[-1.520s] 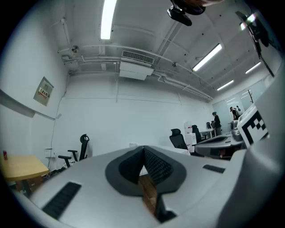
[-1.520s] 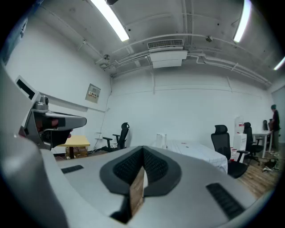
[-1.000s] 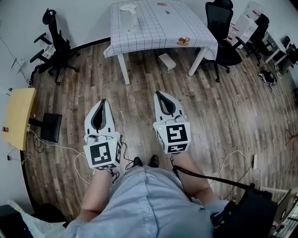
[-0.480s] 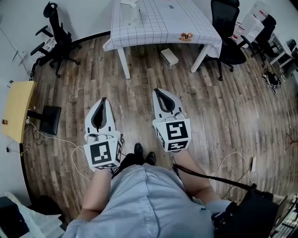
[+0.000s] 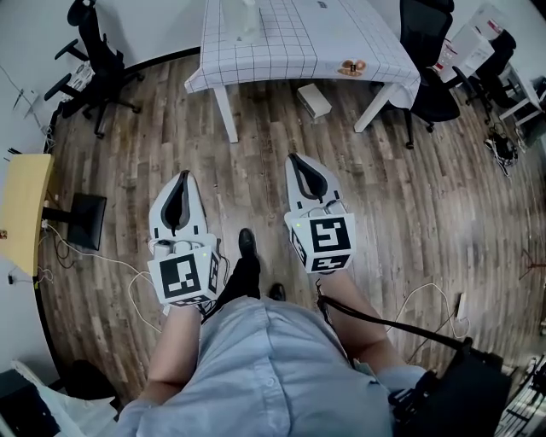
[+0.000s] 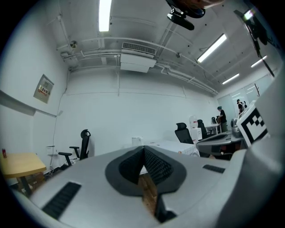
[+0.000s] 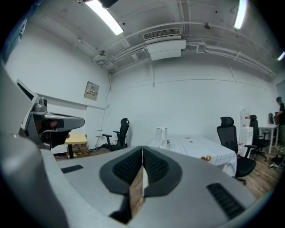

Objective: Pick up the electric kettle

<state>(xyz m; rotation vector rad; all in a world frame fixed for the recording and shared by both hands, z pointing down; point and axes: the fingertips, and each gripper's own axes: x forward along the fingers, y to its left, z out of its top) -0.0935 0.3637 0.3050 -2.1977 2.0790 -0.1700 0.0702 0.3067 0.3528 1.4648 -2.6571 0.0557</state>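
Observation:
The electric kettle [image 5: 244, 15], pale and see-through, stands on the far left part of a table with a white grid-pattern cloth [image 5: 341, 43], cut by the top edge of the head view. It also shows as a small white jug in the left gripper view [image 6: 137, 141] and the right gripper view [image 7: 161, 136]. My left gripper [image 5: 181, 177] and right gripper [image 5: 296, 160] are held side by side over the wood floor, well short of the table. Both point toward it, jaws shut and with nothing in them.
Black office chairs stand left [image 5: 90, 60] and right [image 5: 431, 72] of the table. A small white box [image 5: 314, 101] lies under the table, and two small orange items [image 5: 351, 66] sit near its right edge. A yellow side table [image 5: 19, 209] and floor cables [image 5: 102, 260] are at the left.
The table has slid up and partly out of the head view's top. A dark shoe has stepped forward between the grippers. Both grippers stay shut, side by side.

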